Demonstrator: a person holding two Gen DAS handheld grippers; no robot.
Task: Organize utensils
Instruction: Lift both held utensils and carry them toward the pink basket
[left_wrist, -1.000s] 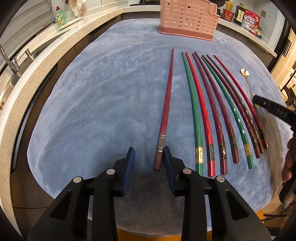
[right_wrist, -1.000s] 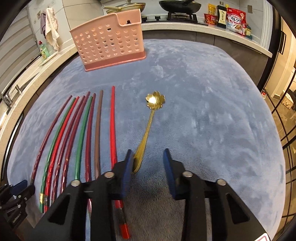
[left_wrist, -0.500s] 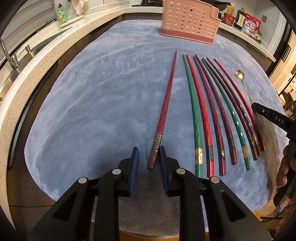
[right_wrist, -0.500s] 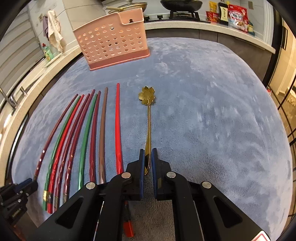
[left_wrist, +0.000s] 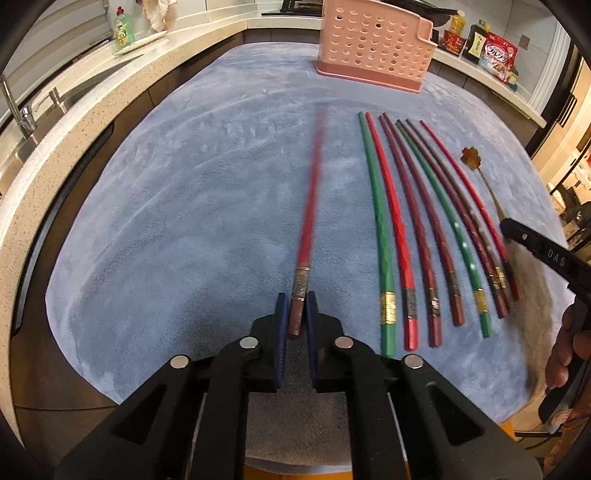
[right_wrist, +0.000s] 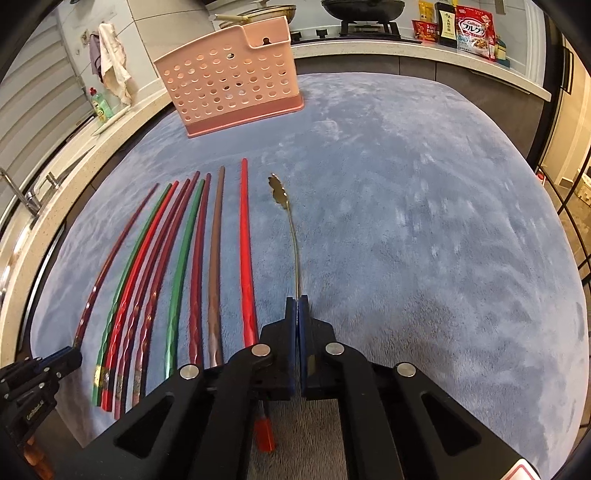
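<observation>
My left gripper (left_wrist: 296, 300) is shut on the near end of a dark red chopstick (left_wrist: 309, 206), which points away from me and looks blurred. Several red, green and maroon chopsticks (left_wrist: 413, 225) lie side by side on the blue-grey mat to its right. My right gripper (right_wrist: 297, 301) is shut on the handle of a gold flower-bowl spoon (right_wrist: 291, 221), its bowl turned on edge. The same row of chopsticks (right_wrist: 177, 266) lies to its left. A pink perforated utensil holder (left_wrist: 373, 44) stands at the far side of the mat; it also shows in the right wrist view (right_wrist: 229, 92).
The mat (right_wrist: 424, 221) covers a counter island. A sink and tap (left_wrist: 22, 118) are at the left. A dish soap bottle (left_wrist: 123, 31), stove pans (right_wrist: 360, 9) and food packages (right_wrist: 471, 27) line the back counter.
Both grippers have closed: the left on the dark red chopstick's end, the right on the spoon handle. The chopstick has swung straighter and the spoon bowl has tipped on edge.
</observation>
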